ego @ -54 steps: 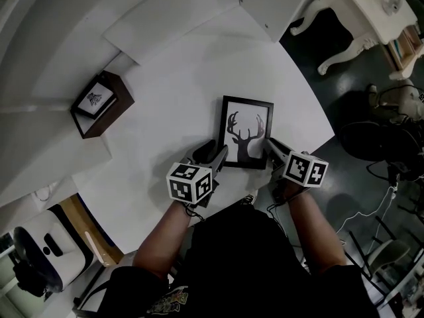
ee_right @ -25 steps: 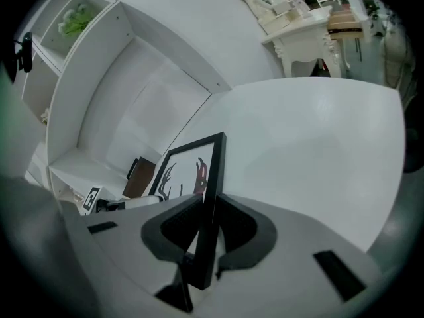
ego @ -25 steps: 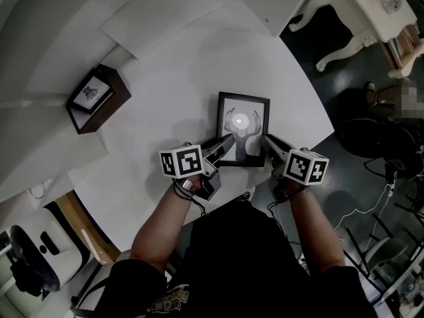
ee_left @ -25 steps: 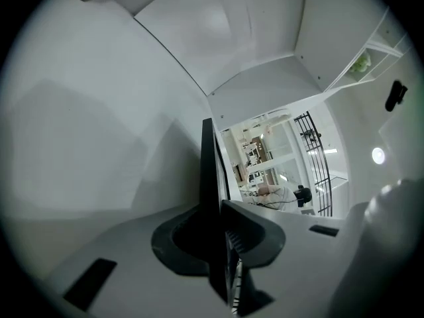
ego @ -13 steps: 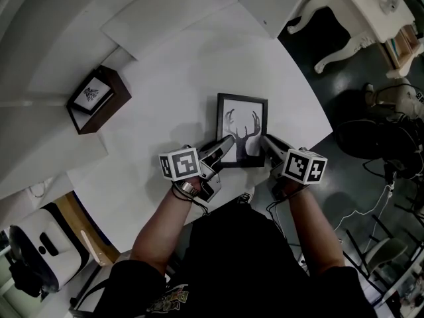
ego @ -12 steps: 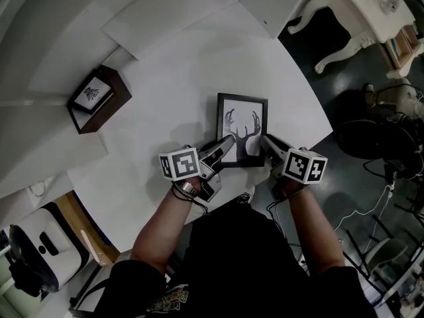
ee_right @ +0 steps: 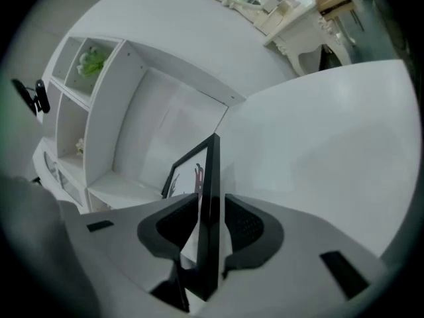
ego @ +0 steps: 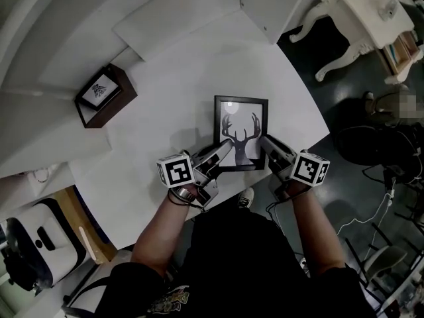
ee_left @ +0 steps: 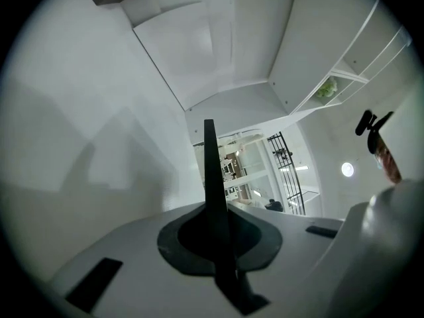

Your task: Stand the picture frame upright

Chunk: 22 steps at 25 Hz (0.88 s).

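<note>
Showing its antlered deer print, the picture frame [ego: 241, 132] is near the table's [ego: 179, 88] front edge. At its lower left corner the left gripper [ego: 225, 150], jaws just closing, clamps the rim. At the lower right the right gripper [ego: 265, 143], jaws just opening, stands slack around it.

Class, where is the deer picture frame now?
Head view, centre: the picture frame is at the near edge of the white table, right of the brown box.
</note>
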{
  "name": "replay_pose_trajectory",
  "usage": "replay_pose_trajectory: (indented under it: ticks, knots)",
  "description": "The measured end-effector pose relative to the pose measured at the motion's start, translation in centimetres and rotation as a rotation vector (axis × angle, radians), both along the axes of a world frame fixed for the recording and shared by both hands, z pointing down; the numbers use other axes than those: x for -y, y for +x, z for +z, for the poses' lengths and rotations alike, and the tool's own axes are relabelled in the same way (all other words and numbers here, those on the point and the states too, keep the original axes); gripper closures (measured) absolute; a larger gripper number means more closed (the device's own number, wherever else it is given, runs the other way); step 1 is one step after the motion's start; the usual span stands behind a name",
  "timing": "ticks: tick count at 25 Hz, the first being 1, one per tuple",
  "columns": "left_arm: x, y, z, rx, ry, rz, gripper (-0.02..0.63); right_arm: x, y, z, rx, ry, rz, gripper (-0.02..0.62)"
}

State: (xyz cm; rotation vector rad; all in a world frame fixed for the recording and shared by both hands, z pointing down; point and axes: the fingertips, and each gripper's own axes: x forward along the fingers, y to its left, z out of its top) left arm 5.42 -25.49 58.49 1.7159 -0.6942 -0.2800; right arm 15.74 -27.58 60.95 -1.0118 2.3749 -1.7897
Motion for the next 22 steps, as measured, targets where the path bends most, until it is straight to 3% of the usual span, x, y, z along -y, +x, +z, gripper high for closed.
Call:
replay_pose_trajectory:
  ticks: [4,9,15,22]
  knots:
    - [-2.1,0.6,-2.4,-0.020,0.054,0.005,0.588,-1.1,-0.2,-3.7,0.144,0.027,-0.047,0.478]
    - [-6.1,2.2,-7.9,-0.038,0.127,-0.016,0.588,-4.5,0.9,-8.3,0.189,0.080,-0.132,0.477]
    - [-6.6,2.2,-8.6,-0.081,0.195,-0.017,0.588,-4.9,0.8,-9.8,0.279,0.125,-0.191,0.512]
    - [-8.9,2.8,-10.5,-0.026,0.283,0.028,0.586,-6.4,1.3,-11.7,0.190,0.254,-0.285,0.515]
